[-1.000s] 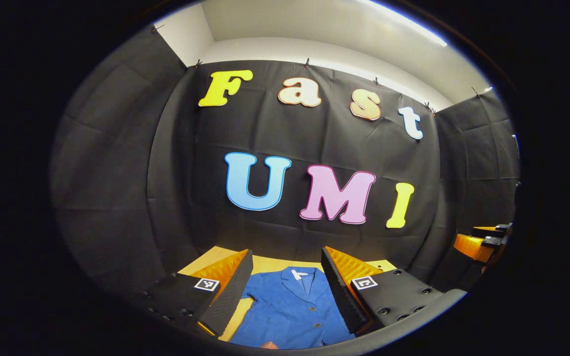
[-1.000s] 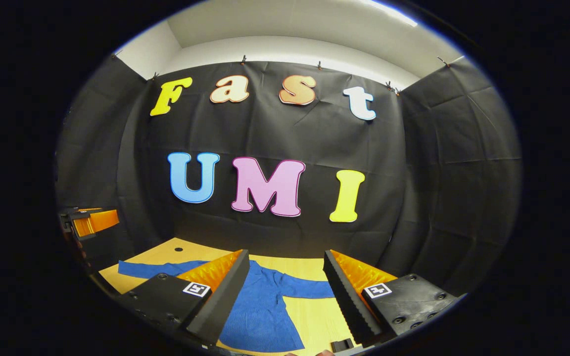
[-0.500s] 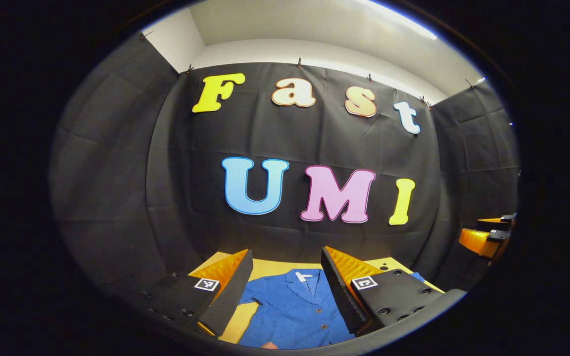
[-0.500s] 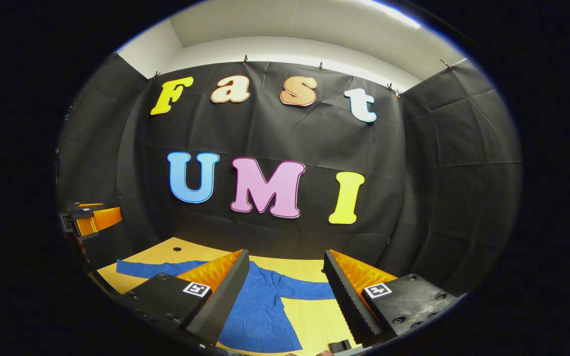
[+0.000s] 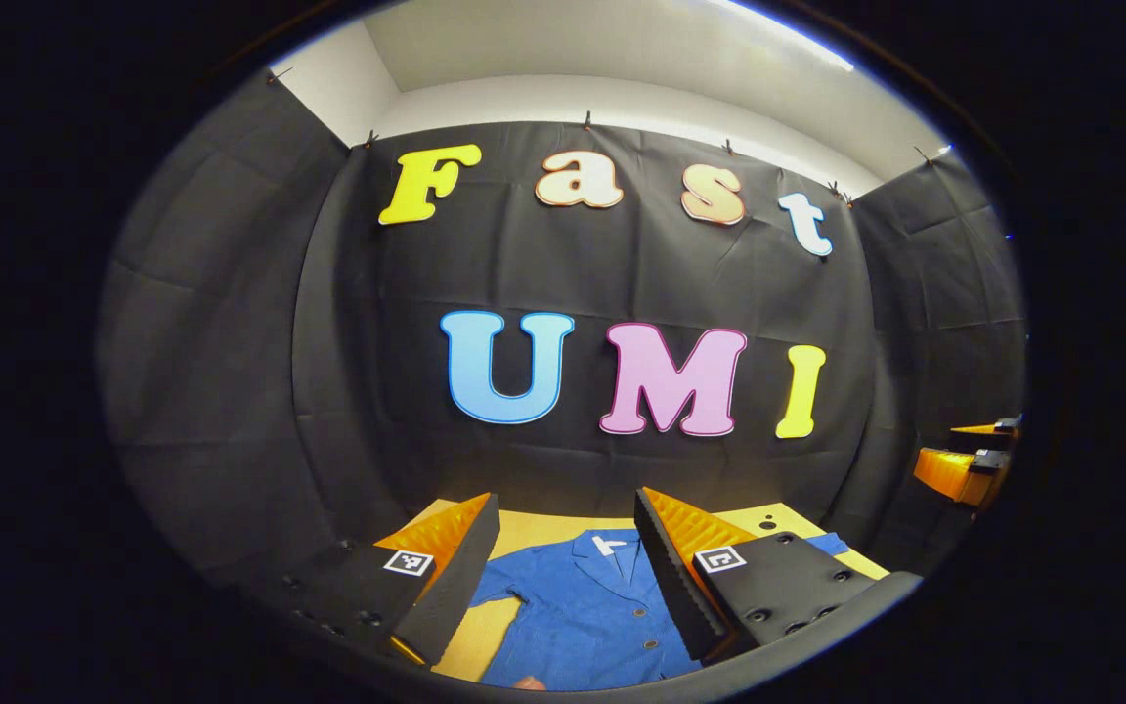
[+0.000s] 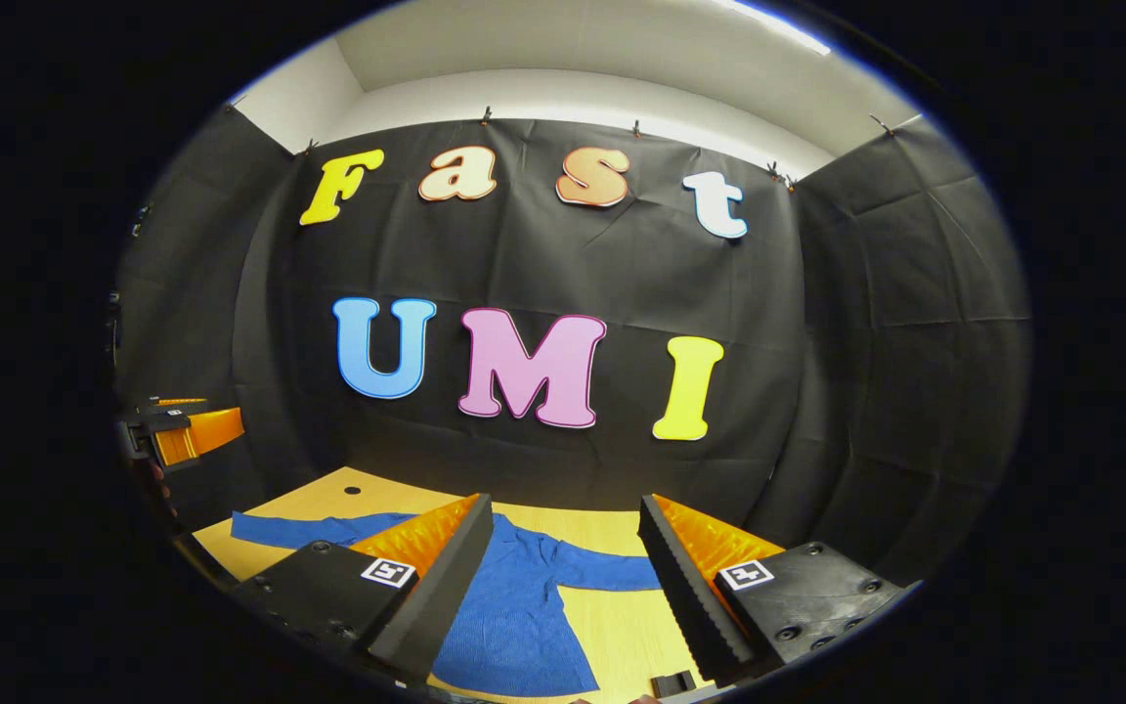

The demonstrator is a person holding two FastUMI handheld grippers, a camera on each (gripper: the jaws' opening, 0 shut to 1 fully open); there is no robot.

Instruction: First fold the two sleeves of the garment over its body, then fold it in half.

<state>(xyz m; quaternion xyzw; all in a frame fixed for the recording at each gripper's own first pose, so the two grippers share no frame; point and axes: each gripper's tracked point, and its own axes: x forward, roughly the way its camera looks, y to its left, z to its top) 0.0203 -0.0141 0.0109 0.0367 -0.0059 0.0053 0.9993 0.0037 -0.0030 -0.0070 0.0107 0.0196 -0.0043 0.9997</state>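
Shirt (image 6: 514, 606) lies flat on the table (image 6: 622, 626), front apparently up, both sleeves spread sideways from its collar, none folded. Left claw (image 5: 563, 577) and right claw (image 6: 563, 587) hover above it, jaws apart, holding nothing, ready for a sleeve.

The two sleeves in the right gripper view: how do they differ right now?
The left sleeve stretches out far toward the table edge; the right sleeve shows shorter, ending near the right gripper. The left sleeve is partly hidden behind a finger; the right lies plainly visible. Both are blue, flat, unfolded.
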